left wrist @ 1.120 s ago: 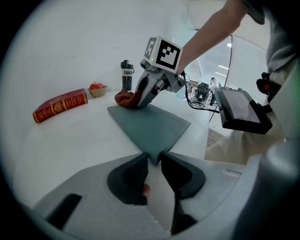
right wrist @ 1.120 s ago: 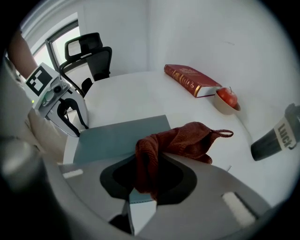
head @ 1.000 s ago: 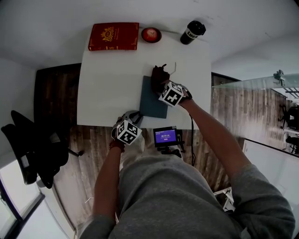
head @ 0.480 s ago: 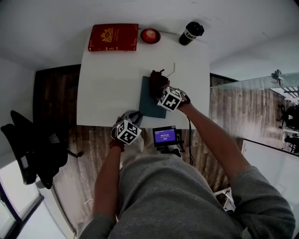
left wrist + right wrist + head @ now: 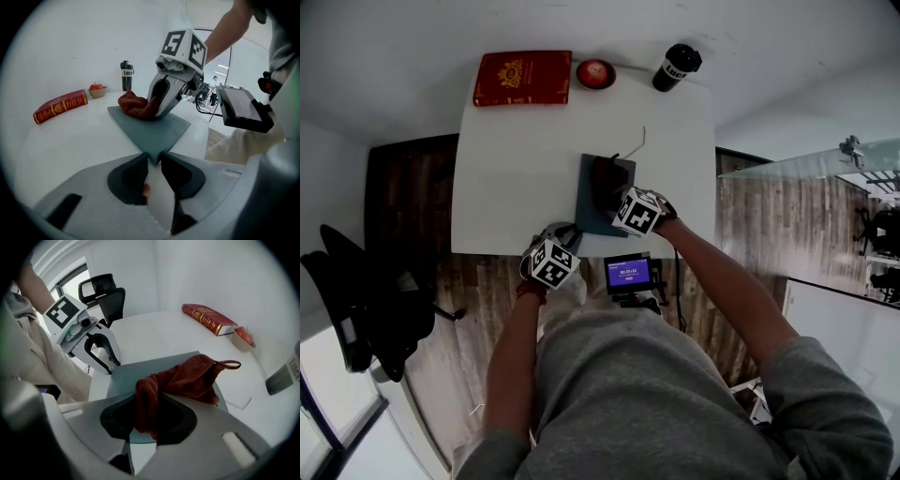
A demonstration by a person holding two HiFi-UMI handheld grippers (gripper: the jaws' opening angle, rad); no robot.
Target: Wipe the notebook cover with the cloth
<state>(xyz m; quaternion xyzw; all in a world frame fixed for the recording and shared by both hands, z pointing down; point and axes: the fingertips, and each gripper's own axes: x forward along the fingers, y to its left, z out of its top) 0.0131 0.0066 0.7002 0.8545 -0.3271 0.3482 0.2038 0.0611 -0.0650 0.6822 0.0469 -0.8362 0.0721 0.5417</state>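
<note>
We held the left gripper (image 5: 153,155) at the near edge of the white table (image 5: 511,178). Its jaws were drawn narrow onto the nearest corner of the grey-blue notebook (image 5: 154,129), with a tip touching each edge of that corner. Only the left gripper view showed this, because in the head view the marker cube covered those jaws.

The right gripper (image 5: 148,411) stood just ahead and to the right of the left one, tipped steeply down over the notebook. Its jaws were clamped on a fold of the rust-red knitted cloth (image 5: 187,378). The rest of the cloth lay bunched on the cover just beyond its tips.

The right gripper view alone showed the knit and the hanging loop (image 5: 239,363) at the cloth's far end. From the head view the cloth was a dark lump.

Well beyond both grippers, along the table's far edge, lay a red hardback book (image 5: 522,78), a small bowl (image 5: 595,73) and a black bottle (image 5: 675,66). The left gripper view let us see something red in the bowl, possibly fruit. Behind the left gripper, the right gripper view caught a black office chair (image 5: 105,294).
</note>
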